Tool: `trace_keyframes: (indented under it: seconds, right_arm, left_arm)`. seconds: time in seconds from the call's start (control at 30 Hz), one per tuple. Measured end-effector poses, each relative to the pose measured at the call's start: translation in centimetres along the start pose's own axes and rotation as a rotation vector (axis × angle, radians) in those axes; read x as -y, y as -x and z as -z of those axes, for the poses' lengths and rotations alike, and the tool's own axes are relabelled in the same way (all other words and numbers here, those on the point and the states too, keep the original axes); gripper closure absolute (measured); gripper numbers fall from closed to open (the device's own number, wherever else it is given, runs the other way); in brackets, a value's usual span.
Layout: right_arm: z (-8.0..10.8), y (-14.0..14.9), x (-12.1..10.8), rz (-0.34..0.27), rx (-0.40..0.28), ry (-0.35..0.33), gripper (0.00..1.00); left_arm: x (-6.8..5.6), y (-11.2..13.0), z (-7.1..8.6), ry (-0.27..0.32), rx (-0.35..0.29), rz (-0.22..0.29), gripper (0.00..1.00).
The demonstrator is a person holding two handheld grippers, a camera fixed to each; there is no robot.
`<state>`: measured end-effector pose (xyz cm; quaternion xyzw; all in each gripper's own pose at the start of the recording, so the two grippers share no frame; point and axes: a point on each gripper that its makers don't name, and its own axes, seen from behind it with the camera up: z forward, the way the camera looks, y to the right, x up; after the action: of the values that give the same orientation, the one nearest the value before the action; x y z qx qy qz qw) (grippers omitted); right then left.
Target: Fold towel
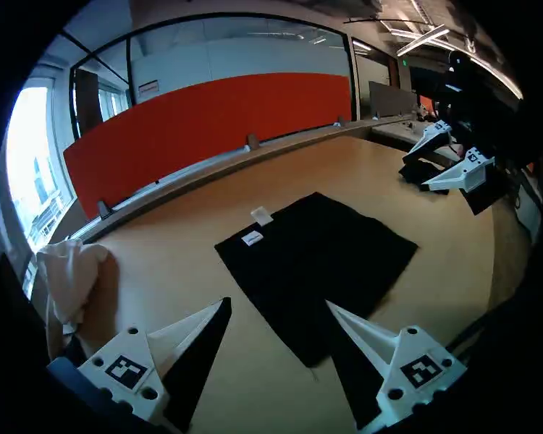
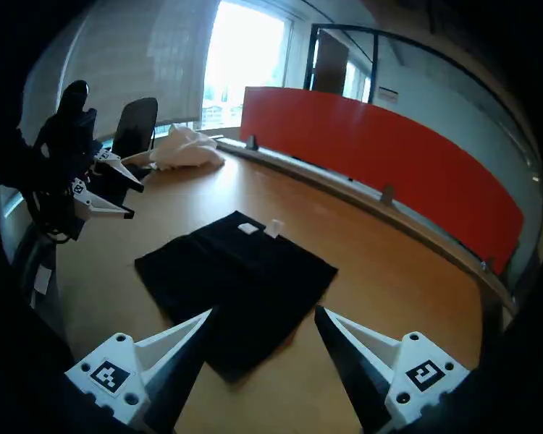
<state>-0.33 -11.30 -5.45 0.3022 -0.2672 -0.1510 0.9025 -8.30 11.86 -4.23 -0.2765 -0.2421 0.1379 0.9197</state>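
Observation:
A black towel (image 1: pixel 318 264) lies flat and folded on the wooden table (image 1: pixel 199 239), with small white tags at its far corner. My left gripper (image 1: pixel 279 307) hovers open just above the towel's near corner, nothing between its fingers. Across the table the right gripper (image 1: pixel 445 155) hangs in the air, open. In the right gripper view the same towel (image 2: pixel 235 286) lies ahead, and my right gripper (image 2: pixel 264 315) stands open over its near edge. The left gripper (image 2: pixel 108 184) is seen far off at the left, open and held by a person in dark clothing.
A crumpled white cloth (image 1: pixel 69 275) lies at the table's left end, and shows as a white cloth (image 2: pixel 184 152) near the window. An orange divider panel (image 1: pixel 213 130) runs along the table's far edge. A dark chair (image 2: pixel 134 126) stands by the window.

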Motion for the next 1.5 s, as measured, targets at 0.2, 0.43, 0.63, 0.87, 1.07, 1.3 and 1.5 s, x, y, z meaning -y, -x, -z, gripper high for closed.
trace_keyframes:
  seconds: [0.2, 0.43, 0.63, 0.87, 1.07, 1.3, 1.5]
  right_arm:
    - [-1.3, 2.0, 0.8, -0.003, 0.032, -0.022, 0.00]
    - [-2.6, 4.1, 1.5, -0.006, 0.068, -0.038, 0.00]
    - [-3.2, 5.7, 2.2, -0.004, 0.098, -0.054, 0.00]
    - [-3.7, 7.4, 2.6, -0.001, 0.132, -0.064, 0.00]
    - [-4.1, 8.7, 3.1, 0.002, 0.160, -0.078, 0.00]
    - [-4.3, 10.5, 3.7, 0.015, 0.204, -0.101, 0.00]
    - [-4.5, 11.3, 4.2, 0.009, 0.223, -0.123, 0.01]
  left_arm:
    - [-0.6, 1.4, -1.0, 0.012, 0.029, -0.006, 0.15]
    - [-1.4, 3.1, -1.9, 0.029, 0.063, -0.021, 0.15]
    - [-2.1, 4.8, -2.5, 0.051, 0.099, -0.029, 0.15]
    - [-2.9, 6.6, -3.1, 0.073, 0.145, -0.031, 0.15]
    - [-3.4, 8.1, -3.8, 0.088, 0.186, -0.031, 0.15]
    - [-4.2, 9.9, -4.4, 0.107, 0.238, -0.034, 0.15]
    - [-4.7, 10.9, -4.7, 0.127, 0.278, -0.011, 0.15]
